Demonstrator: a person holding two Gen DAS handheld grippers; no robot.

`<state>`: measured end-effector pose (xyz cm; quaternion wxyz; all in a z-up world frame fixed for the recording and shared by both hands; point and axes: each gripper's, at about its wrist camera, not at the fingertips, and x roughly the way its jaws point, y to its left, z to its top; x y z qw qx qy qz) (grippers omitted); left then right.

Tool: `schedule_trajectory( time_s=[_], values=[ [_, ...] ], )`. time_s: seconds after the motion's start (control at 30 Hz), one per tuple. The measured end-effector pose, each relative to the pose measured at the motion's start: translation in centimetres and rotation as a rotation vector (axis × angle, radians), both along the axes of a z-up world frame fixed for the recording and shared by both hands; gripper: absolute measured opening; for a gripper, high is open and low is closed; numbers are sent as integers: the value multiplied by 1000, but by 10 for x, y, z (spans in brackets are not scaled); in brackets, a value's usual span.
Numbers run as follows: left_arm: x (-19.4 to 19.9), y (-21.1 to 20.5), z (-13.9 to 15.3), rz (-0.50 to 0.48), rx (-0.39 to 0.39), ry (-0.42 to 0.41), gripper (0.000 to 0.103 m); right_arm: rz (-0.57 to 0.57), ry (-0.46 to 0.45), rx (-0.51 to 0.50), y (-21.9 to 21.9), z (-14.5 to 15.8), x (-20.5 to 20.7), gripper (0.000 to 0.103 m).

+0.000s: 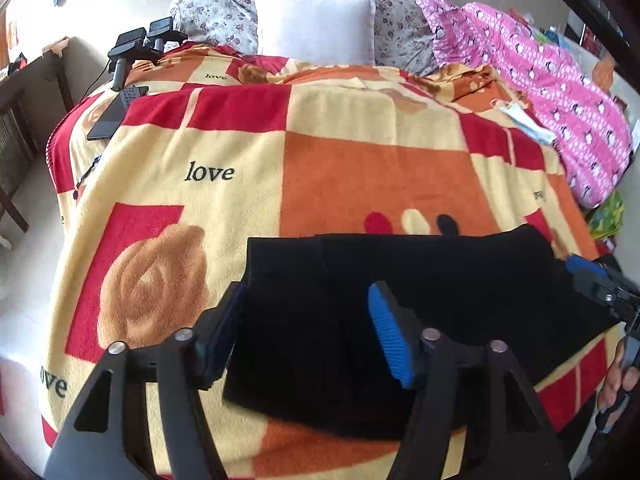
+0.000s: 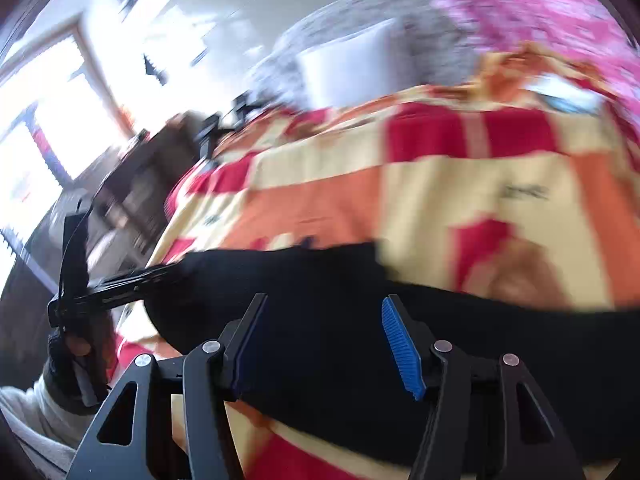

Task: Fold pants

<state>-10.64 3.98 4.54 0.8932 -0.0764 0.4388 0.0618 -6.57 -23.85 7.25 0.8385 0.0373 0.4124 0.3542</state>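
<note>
My left gripper (image 1: 308,332) hangs with its jaws spread wide, nothing between them, right over the black pants (image 1: 400,304), which lie folded flat just ahead of and under its fingers. My right gripper (image 2: 324,344) is also spread open and empty, low over the same pants (image 2: 360,320); its view is badly blurred. Beneath the pants is the patchwork blanket (image 1: 224,152) in red, orange and cream. Far beyond my left fingers a white pillow (image 1: 316,28) stands against a floral quilt (image 1: 224,4); ahead and to the right lies a pink cloth (image 1: 560,80).
</note>
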Motion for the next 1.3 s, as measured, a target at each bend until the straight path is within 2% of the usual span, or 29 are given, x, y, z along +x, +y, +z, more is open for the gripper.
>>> schedule_trajectory(
  time_s=[0.13,0.2,0.3,0.43,0.53,0.67,0.83,1.13,1.3],
  values=[
    [8,1,-18,-2,13,44,63,46,22,-105,51,-26,24,55],
    [11,5,-25,8,1,49,69,26,22,-149,59,-38,37,55],
    [15,9,-26,20,-12,44,73,12,13,-134,63,-45,50,55],
    [18,8,-23,21,-4,39,73,-3,17,-139,64,-39,56,56],
    [15,7,-16,22,17,21,73,2,14,-123,56,-27,41,56],
    [9,2,-8,14,2,7,73,40,-13,-116,51,-15,11,56],
    [-3,-12,-2,-6,7,-13,73,66,-8,-160,51,-25,-19,56],
    [-13,-28,-17,-9,36,10,73,41,7,-178,40,-39,-30,57],
    [-15,-31,-16,-4,44,10,74,24,15,-169,28,-36,-34,58]
  ],
)
